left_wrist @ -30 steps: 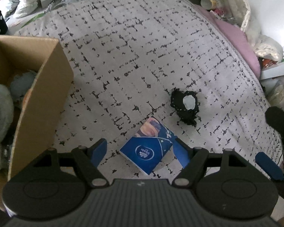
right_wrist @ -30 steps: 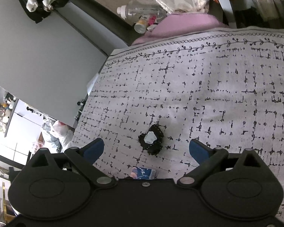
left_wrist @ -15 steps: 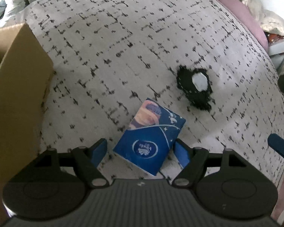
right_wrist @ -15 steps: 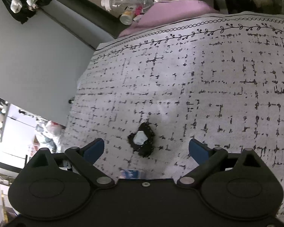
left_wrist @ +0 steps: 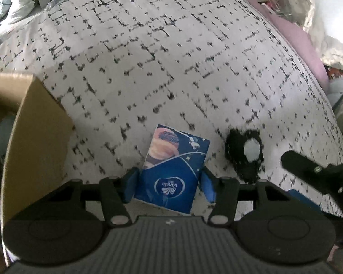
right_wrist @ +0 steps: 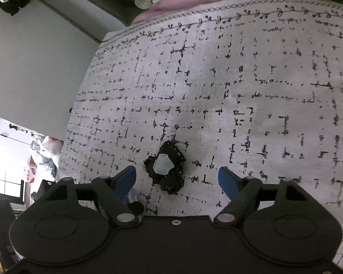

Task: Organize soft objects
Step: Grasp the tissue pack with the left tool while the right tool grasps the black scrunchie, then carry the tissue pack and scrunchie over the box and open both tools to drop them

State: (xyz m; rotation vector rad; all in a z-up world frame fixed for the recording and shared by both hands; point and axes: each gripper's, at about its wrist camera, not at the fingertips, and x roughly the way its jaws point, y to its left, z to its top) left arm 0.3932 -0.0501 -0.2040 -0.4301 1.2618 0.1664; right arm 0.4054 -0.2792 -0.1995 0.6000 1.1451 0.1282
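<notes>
A blue tissue pack (left_wrist: 173, 169) lies on the patterned bedspread (left_wrist: 171, 68). My left gripper (left_wrist: 170, 186) has its jaws on either side of the pack's near end, close to its sides; contact is unclear. A small black soft piece with a pale patch (left_wrist: 245, 154) lies just right of the pack. In the right wrist view the same black piece (right_wrist: 165, 166) lies between and slightly ahead of the open fingers of my right gripper (right_wrist: 177, 179), left of centre. The right gripper also shows at the right edge of the left wrist view (left_wrist: 308, 169).
A cardboard box (left_wrist: 34, 141) with soft things inside stands at the left on the bed. A pink pillow (left_wrist: 297, 36) and bottles lie along the far bed edge. A grey wall (right_wrist: 34, 57) borders the bed's left side in the right wrist view.
My left gripper has moved forward around the tissue pack and its jaws have narrowed toward the pack's sides. My right gripper has moved closer to the black piece, still open.
</notes>
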